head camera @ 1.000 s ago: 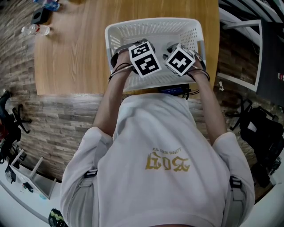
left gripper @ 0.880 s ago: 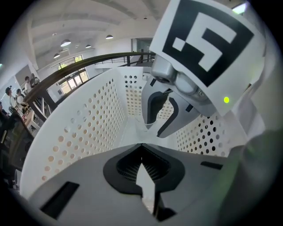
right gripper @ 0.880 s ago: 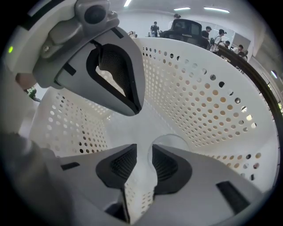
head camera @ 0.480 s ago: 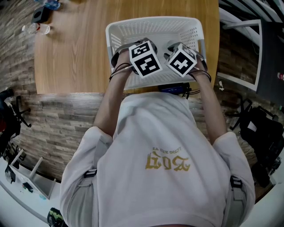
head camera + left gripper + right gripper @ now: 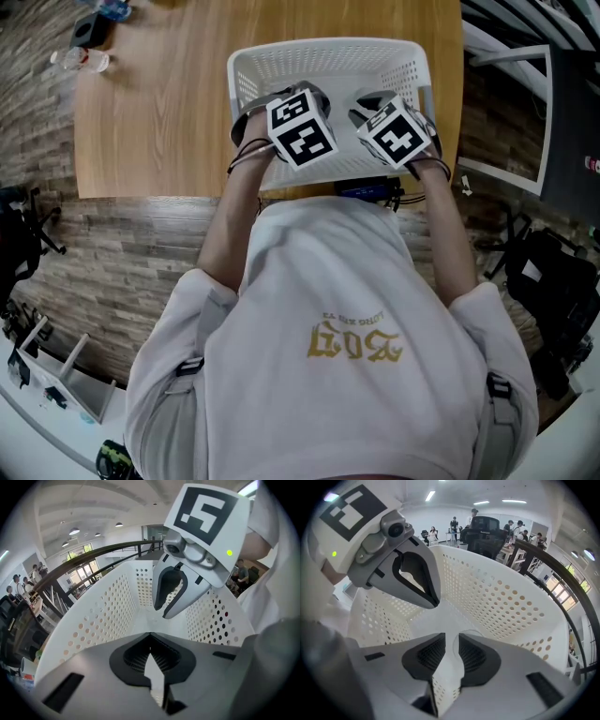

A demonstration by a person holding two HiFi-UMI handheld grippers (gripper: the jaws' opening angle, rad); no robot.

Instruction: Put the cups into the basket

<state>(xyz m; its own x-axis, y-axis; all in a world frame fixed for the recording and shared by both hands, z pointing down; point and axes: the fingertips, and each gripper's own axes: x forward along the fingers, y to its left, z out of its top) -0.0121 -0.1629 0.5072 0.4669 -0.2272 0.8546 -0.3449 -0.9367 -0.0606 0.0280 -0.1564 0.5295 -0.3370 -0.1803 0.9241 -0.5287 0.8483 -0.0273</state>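
Note:
A white perforated basket (image 5: 328,47) sits at the near edge of the wooden table (image 5: 159,112). Both grippers reach into it from the near side. My left gripper (image 5: 281,112) is shut on a thin white basket wall (image 5: 103,611), which stands edge-on between its pads (image 5: 154,677). My right gripper (image 5: 380,111) is shut the same way on a wall (image 5: 497,597), the strip running between its pads (image 5: 445,667). Each gripper view shows the other gripper: the right gripper (image 5: 176,592) and the left gripper (image 5: 417,581). No cup shows clearly in any view.
A clear bottle (image 5: 80,61) and a dark object (image 5: 89,28) lie at the table's far left corner. A white metal frame (image 5: 525,112) stands right of the table. Chairs and bags (image 5: 544,272) crowd the brick-pattern floor.
The basket and both grippers have shifted slightly to the right, and the two marker cubes stand a little further apart. Both grips look unchanged.

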